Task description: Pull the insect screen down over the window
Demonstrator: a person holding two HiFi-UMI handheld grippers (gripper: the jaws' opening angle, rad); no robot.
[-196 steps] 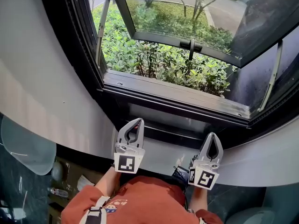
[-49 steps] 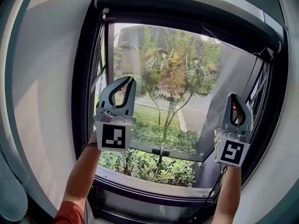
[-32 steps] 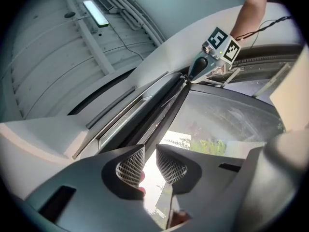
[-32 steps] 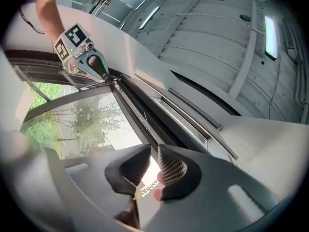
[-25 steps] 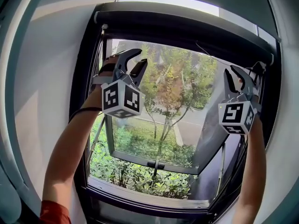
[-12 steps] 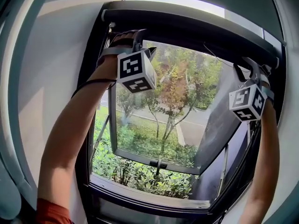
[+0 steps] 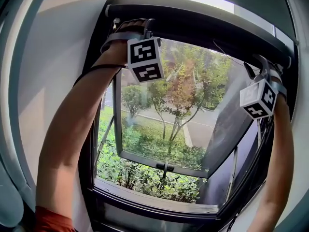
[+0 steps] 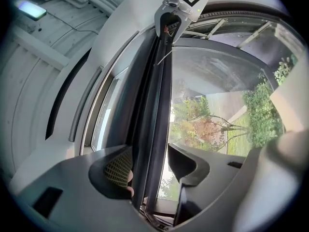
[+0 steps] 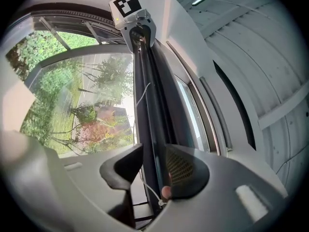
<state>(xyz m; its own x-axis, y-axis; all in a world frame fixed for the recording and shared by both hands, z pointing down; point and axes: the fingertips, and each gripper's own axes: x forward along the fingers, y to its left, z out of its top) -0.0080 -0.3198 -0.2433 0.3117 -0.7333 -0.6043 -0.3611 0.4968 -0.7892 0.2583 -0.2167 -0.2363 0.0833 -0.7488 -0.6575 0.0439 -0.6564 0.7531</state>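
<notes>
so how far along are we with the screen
Done: both grippers are up at the top of the window. In hand: the left gripper and right gripper each have the dark screen bar between their jaws, which have just been opening and don't clamp it. To do: close on the bar and draw the screen down; the opening is uncovered.

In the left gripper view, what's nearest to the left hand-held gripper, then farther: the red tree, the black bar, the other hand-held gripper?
1. Black bar: between the left hand-held gripper's jaws.
2. Right hand-held gripper: at the bar's far end.
3. Red tree: outside, right of the bar.
Both pairs of jaws have just been opening, bar between them.
</notes>
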